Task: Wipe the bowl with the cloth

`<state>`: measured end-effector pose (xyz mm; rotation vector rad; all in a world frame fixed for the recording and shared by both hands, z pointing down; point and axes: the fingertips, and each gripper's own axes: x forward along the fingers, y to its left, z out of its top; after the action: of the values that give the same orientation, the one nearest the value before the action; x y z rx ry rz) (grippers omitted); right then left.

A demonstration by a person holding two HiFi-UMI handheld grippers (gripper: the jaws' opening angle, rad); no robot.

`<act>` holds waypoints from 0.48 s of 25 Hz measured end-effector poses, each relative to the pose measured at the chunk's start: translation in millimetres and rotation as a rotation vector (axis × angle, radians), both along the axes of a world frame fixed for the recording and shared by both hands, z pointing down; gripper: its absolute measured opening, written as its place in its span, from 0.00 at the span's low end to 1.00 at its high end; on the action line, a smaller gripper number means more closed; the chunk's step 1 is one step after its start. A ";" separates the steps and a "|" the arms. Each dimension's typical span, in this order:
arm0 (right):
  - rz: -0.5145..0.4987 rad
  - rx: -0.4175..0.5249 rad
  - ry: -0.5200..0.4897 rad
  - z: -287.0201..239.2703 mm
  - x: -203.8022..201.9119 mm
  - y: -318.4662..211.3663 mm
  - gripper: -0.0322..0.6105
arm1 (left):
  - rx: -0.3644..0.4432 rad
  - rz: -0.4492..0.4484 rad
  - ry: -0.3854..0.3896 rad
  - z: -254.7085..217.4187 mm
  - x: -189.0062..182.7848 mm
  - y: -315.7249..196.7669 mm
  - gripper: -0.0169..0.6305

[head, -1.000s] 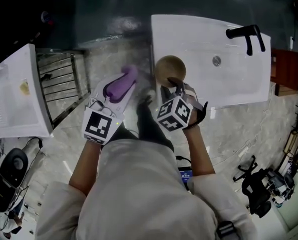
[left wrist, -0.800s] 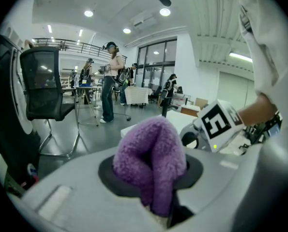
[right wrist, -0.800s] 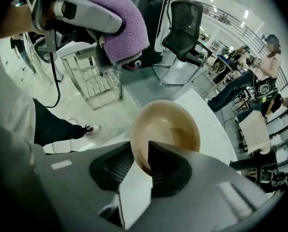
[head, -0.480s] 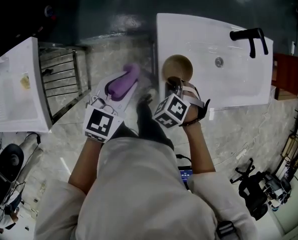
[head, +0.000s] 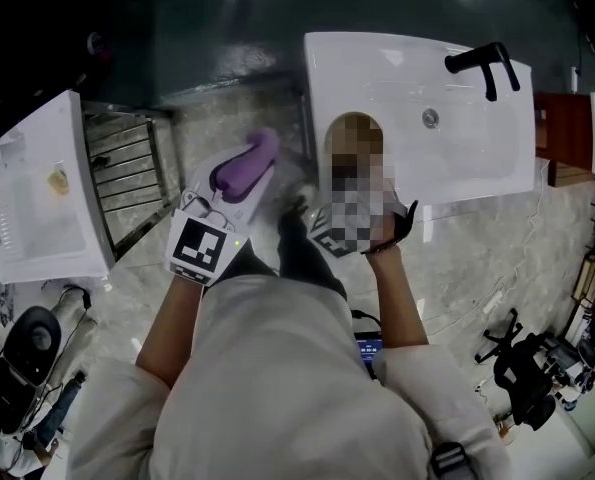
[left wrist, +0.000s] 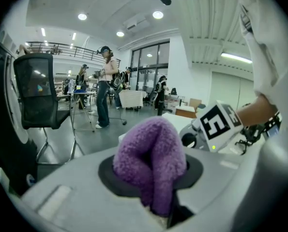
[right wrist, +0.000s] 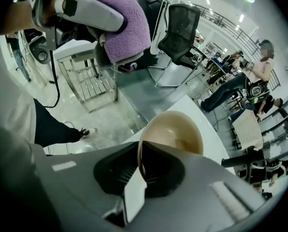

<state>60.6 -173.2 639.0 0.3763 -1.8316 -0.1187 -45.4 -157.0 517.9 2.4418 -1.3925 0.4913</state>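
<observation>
A tan bowl (right wrist: pixel 176 131) rests at the left end of a white sink (head: pixel 467 158). In the head view a mosaic patch hides the bowl and most of my right gripper. In the right gripper view, my right gripper (right wrist: pixel 141 164) has the bowl's near rim between its jaws; they are closing and pinch the rim. My left gripper (head: pixel 239 174) is shut on a fluffy purple cloth (head: pixel 245 164), held up to the left of the bowl and apart from it. The cloth (left wrist: pixel 151 154) bulges out between the left jaws. It also shows as the cloth (right wrist: pixel 127 29) in the right gripper view.
A black faucet (head: pixel 485 62) stands at the sink's far right, with the drain (head: pixel 431 119) beside it. A metal rack (head: pixel 127 173) and a white tub (head: pixel 37 193) are on the left. Office chairs and several people stand farther off.
My right gripper stays at the bowl's near rim and has edged slightly toward it. The left gripper with the cloth has hardly moved. The view has shifted a little.
</observation>
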 end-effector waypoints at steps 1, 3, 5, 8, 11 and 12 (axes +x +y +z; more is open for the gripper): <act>0.017 0.006 -0.012 -5.4 -0.4 1.4 0.07 | 0.007 0.013 0.000 -3.7 1.1 1.9 0.20; 0.055 0.017 -0.041 -16.8 -1.1 4.5 0.07 | 0.020 0.043 -0.002 -10.4 3.6 6.0 0.20; 0.097 0.020 -0.080 -29.1 -1.8 9.2 0.07 | 0.027 0.080 -0.010 -16.6 6.4 10.8 0.20; 0.154 0.029 -0.133 -47.9 -0.4 17.2 0.07 | 0.049 0.126 -0.014 -28.7 11.9 16.6 0.20; 0.207 0.053 -0.179 -66.8 1.7 22.8 0.07 | 0.092 0.172 -0.013 -44.6 17.0 18.8 0.20; 0.227 0.058 -0.198 -73.2 1.7 24.9 0.07 | 0.106 0.184 -0.012 -50.1 18.2 19.6 0.20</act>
<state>62.3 -148.3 565.8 0.6536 -1.9680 0.0231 -27.3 -137.4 467.8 2.6727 -1.2334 0.4850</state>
